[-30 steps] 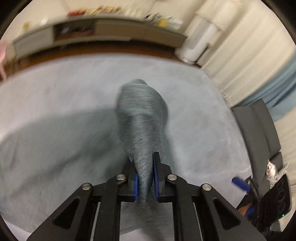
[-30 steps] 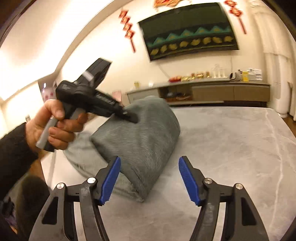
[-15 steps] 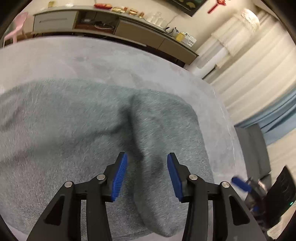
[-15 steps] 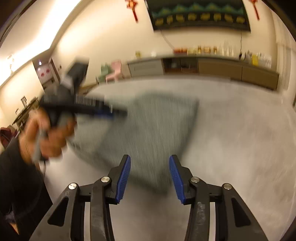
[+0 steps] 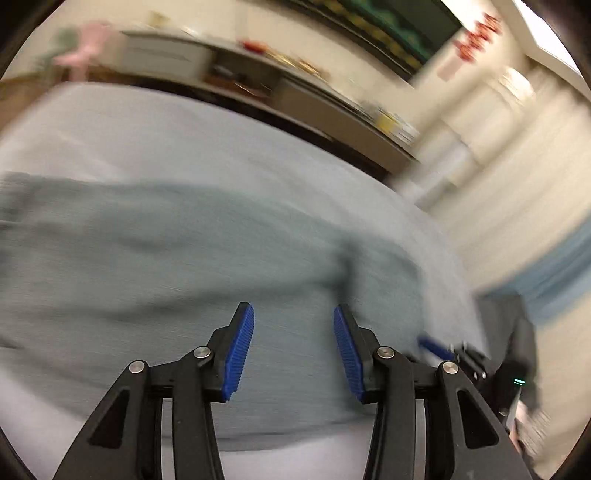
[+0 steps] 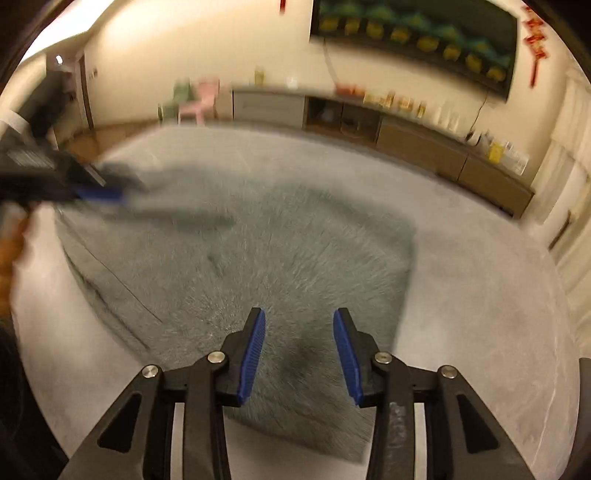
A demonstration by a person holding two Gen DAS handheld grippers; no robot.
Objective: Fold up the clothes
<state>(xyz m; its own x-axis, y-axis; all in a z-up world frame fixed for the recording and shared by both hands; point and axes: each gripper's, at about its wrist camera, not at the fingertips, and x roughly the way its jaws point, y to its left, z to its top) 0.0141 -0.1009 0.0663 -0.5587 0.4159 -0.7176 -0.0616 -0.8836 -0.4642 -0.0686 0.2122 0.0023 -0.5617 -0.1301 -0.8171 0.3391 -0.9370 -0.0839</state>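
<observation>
A grey-green fuzzy garment [image 6: 258, 258] lies folded flat on the pale grey table [image 6: 498, 295]. It also fills the middle of the blurred left wrist view [image 5: 166, 266]. My left gripper [image 5: 293, 350] is open and empty just above the cloth. It also shows at the far left of the right wrist view [image 6: 99, 192], over the garment's left edge. My right gripper [image 6: 299, 354] is open and empty above the garment's near corner. Its blue tip shows in the left wrist view [image 5: 434, 347].
A long low sideboard [image 6: 388, 125] with small items stands beyond the table. A dark wall picture [image 6: 413, 33] hangs above it. A pink chair [image 6: 201, 99] stands at the back left. Curtains [image 5: 517, 166] and a dark chair [image 5: 517, 325] are to the right.
My left gripper let go of the garment and opened. The cloth dropped from a hanging bundle to lie flat on the table. My right gripper narrowed and moved over the near corner.
</observation>
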